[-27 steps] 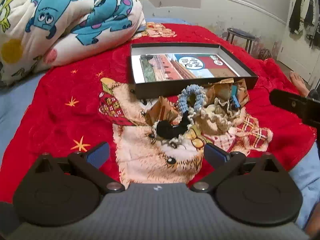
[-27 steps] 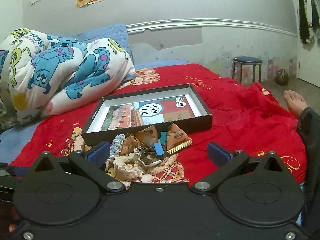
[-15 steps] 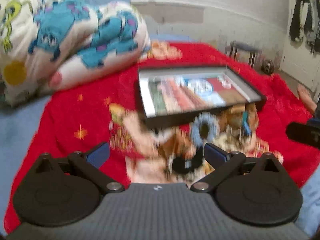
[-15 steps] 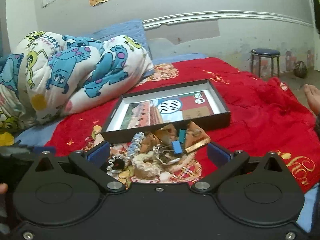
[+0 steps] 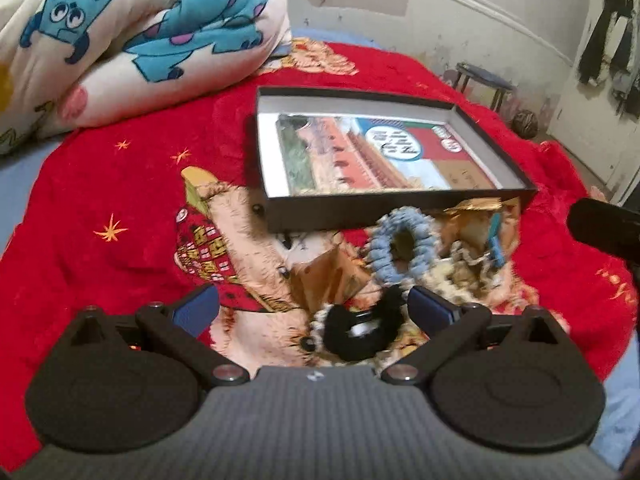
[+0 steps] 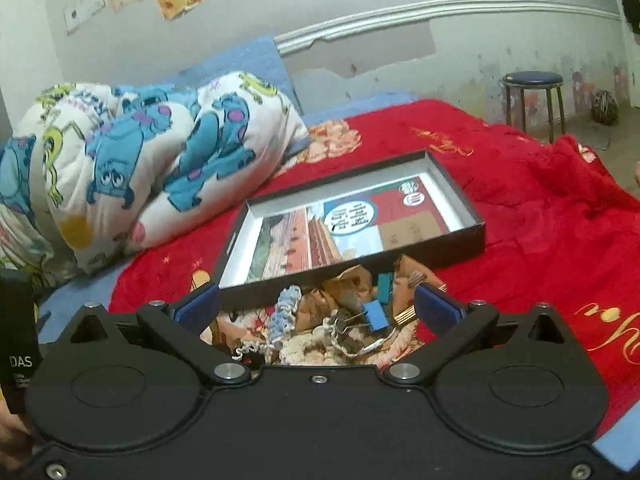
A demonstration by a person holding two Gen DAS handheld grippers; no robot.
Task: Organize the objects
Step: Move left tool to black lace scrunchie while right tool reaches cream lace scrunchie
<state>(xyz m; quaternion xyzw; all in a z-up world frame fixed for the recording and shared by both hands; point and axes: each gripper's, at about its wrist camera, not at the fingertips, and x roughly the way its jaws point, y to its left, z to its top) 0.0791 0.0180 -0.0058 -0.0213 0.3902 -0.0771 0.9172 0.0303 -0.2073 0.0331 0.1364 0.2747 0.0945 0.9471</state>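
- While both grippers hover over a bed spread with a red blanket [image 5: 120, 184], a shallow black box [image 5: 400, 204] lies open on it, a colourful printed card flat on its floor.
- Just in front of the box's near wall sits a jumble of small things: a light blue scrunchie [image 5: 402, 242], a black scrunchie [image 5: 360, 326], crumpled brown wrappers [image 5: 328, 280], cream lacy scrunchies [image 6: 308, 346] and blue binder clips [image 6: 376, 316].
- The left gripper [image 5: 314, 308] has its jaws spread wide and holds nothing; the black scrunchie lies on the blanket between its blue fingertips [image 5: 198, 306], close to the right-hand one.
- The right gripper [image 6: 318, 306] is likewise fully spread and empty, hanging over the near side of the pile, with the binder clips and lace showing between its fingers.
- A rolled quilt [image 6: 152, 160] printed with blue cartoon monsters lies at the head of the bed, left of the box.
- A round stool [image 6: 534, 96] stands by the wall beyond the bed.
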